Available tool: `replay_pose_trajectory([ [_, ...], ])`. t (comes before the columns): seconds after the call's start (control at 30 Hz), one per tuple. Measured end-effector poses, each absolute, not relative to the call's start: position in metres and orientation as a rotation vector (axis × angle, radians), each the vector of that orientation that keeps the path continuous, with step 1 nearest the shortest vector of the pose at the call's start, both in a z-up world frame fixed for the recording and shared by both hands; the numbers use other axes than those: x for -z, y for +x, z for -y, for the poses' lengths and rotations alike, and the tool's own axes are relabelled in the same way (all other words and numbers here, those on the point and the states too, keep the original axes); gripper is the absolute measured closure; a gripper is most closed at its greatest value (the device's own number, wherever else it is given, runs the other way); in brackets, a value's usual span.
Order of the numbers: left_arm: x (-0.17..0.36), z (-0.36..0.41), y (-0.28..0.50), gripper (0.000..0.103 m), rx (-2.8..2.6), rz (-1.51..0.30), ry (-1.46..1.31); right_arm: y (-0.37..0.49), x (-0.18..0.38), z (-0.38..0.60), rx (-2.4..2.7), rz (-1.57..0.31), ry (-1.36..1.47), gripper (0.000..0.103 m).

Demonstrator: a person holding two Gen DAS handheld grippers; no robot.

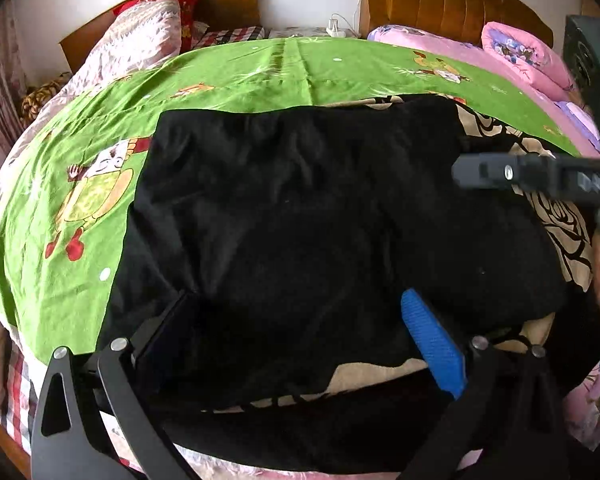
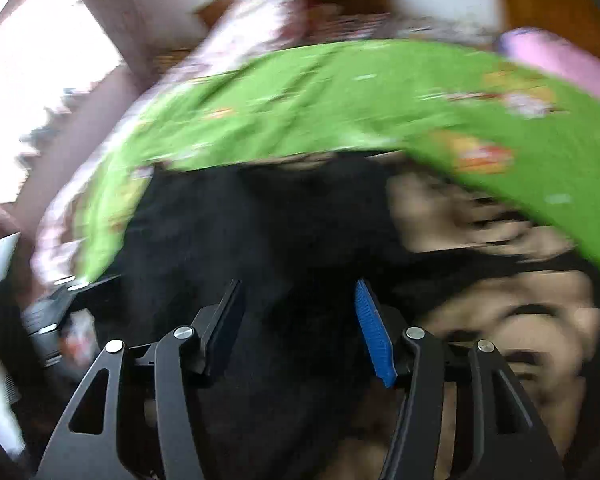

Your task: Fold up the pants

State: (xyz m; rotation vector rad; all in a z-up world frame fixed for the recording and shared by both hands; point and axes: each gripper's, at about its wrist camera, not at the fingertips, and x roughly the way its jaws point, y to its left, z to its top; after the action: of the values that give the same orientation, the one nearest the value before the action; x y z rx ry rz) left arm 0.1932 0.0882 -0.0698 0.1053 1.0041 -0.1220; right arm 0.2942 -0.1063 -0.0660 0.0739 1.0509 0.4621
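Note:
Black pants (image 1: 300,208) lie spread in a broad folded slab on the bed, over a beige cloth with black rose print (image 1: 560,220). My left gripper (image 1: 300,300) is open and empty, its jaws wide apart just above the near part of the pants. My right gripper (image 2: 298,292) is open and empty over the pants (image 2: 260,240); that view is blurred by motion. The right gripper also shows at the right of the left wrist view (image 1: 460,174), hovering over the pants' right edge.
A green cartoon-print sheet (image 1: 220,80) covers the bed behind and left of the pants. Pillows (image 1: 148,36) and a pink quilt (image 1: 520,56) lie by the wooden headboard (image 1: 460,0). The bed's near edge (image 1: 16,400) is at lower left.

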Motion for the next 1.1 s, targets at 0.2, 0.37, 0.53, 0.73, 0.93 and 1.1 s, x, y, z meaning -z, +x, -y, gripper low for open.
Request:
replay_pose_trajectory([
  [0.2,0.071,-0.085,0.189,0.001,0.113,-0.983,0.103,0.283,0.048,0.092,-0.568,-1.004,0.033,0.036],
  [0.37,0.070,-0.084,0.186,0.001,0.104,-0.977,0.100,0.287,0.067,0.055,-0.572,-1.054,-0.210,0.030],
  [0.53,0.070,-0.085,0.182,0.001,0.106,-0.968,0.099,0.290,0.059,0.079,-0.420,-1.009,-0.155,0.028],
  [0.73,0.051,-0.088,0.178,0.003,0.148,-0.991,0.050,0.272,0.036,0.111,-0.424,-0.934,-0.127,0.018],
  [0.93,-0.015,-0.101,0.196,0.002,0.202,-0.844,-0.029,0.282,0.031,0.178,-0.319,-0.922,-0.009,0.017],
  [1.1,0.021,-0.085,0.259,0.002,0.108,-0.970,0.099,0.281,0.050,0.190,-0.492,-0.984,0.178,0.020],
])
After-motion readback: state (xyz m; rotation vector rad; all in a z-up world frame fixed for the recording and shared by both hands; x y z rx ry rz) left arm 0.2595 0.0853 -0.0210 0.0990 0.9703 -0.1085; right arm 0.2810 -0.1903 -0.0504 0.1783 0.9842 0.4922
